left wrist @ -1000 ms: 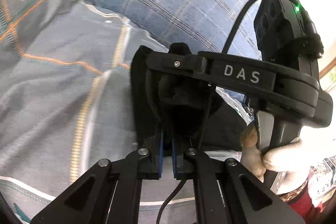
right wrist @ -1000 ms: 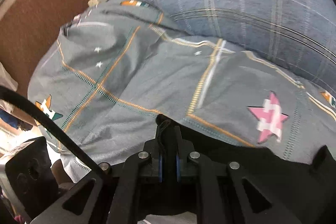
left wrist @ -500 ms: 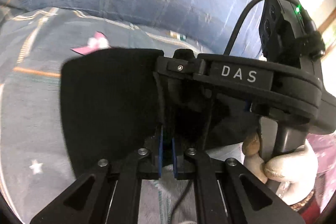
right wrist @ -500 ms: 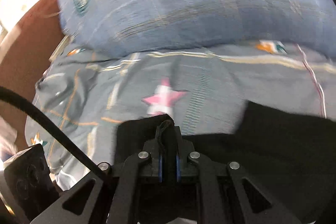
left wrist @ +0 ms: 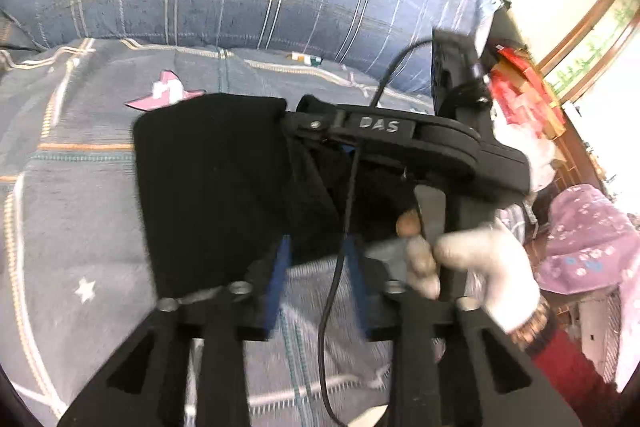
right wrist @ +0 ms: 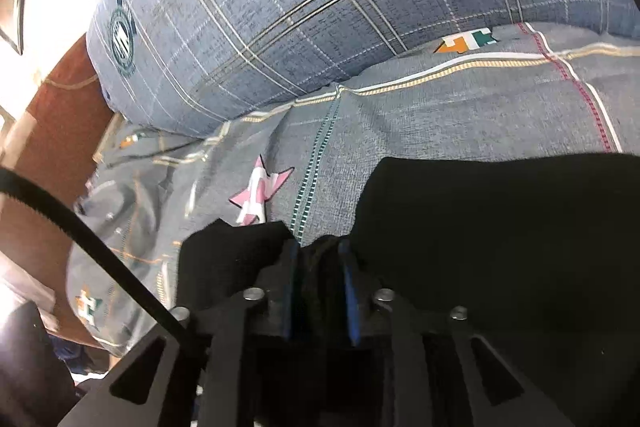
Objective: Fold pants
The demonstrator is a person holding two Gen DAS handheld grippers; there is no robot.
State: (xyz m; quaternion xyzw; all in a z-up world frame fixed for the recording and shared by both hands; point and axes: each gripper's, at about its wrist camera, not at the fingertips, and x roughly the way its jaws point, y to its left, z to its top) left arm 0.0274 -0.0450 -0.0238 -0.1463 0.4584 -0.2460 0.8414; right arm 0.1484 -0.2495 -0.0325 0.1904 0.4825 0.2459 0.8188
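Observation:
Black pants lie folded on a grey patterned bedsheet. My left gripper is at their near edge, its jaws opening. Its blue pads stand apart, with the fabric edge just past their tips and a cable hanging between them. In the right wrist view the pants fill the lower right. My right gripper is also opening, and a bunch of black fabric sits loose between its pads. The left wrist view shows the right gripper from the side over the pants, held by a white-gloved hand.
A big blue plaid pillow rises behind the pants. A pink star patch marks the sheet to the left. Brown wood borders the bed's left side. Purple cloth and red boxes lie beyond the right edge.
Both grippers carried the black fabric sideways across the bed while rolling. Their pads, shut on the fabric before, now stand apart, and the pants rest on the sheet.

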